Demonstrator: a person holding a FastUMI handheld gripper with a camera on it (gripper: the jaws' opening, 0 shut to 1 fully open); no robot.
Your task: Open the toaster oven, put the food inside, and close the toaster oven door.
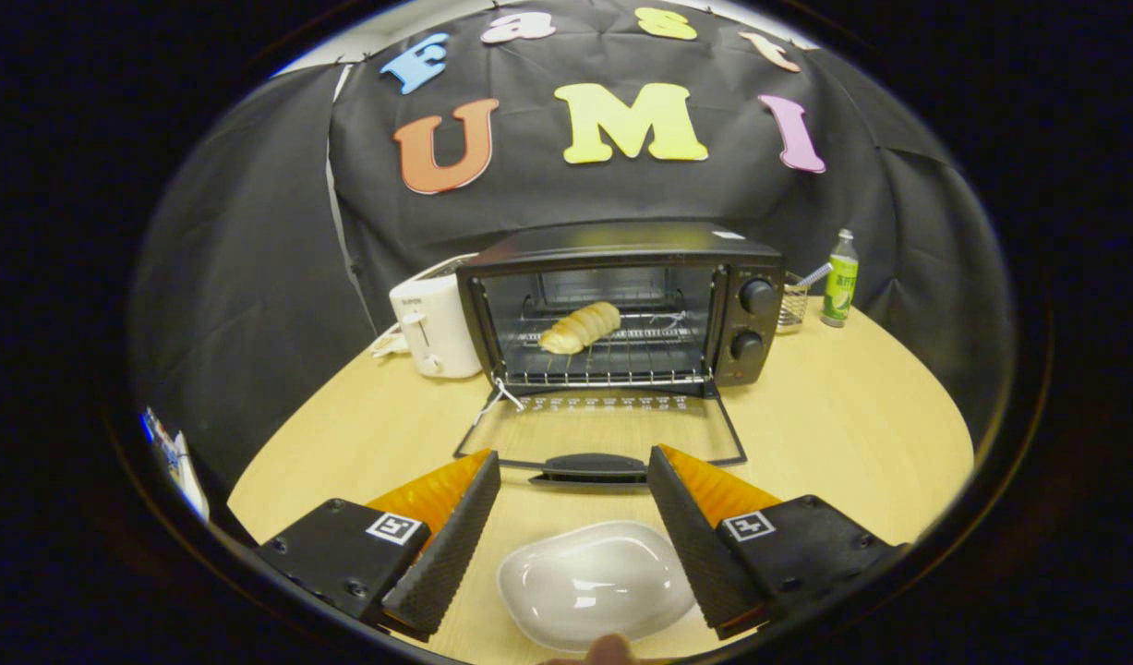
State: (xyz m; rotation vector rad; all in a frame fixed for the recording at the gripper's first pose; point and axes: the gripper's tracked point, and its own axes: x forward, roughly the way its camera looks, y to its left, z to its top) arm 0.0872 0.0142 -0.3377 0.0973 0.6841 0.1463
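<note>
The black toaster oven (621, 305) stands on the wooden table (843, 434) with its glass door (603, 429) folded down flat toward me. A golden bread roll (580, 328) lies on the wire rack inside. The door's black handle (589, 466) sits just ahead of my gripper (573, 462), level with the fingertips. The gripper is open, its orange-and-black fingers (455, 536) spread wide with nothing between the pads. Below and between the fingers rests an empty white dish (594, 582).
A white toaster (432, 323) stands left of the oven. To the oven's right are a small wire basket (792, 300) and a green bottle (840, 280). Black cloth walls close off the back. A fingertip (608, 649) shows at the near edge by the dish.
</note>
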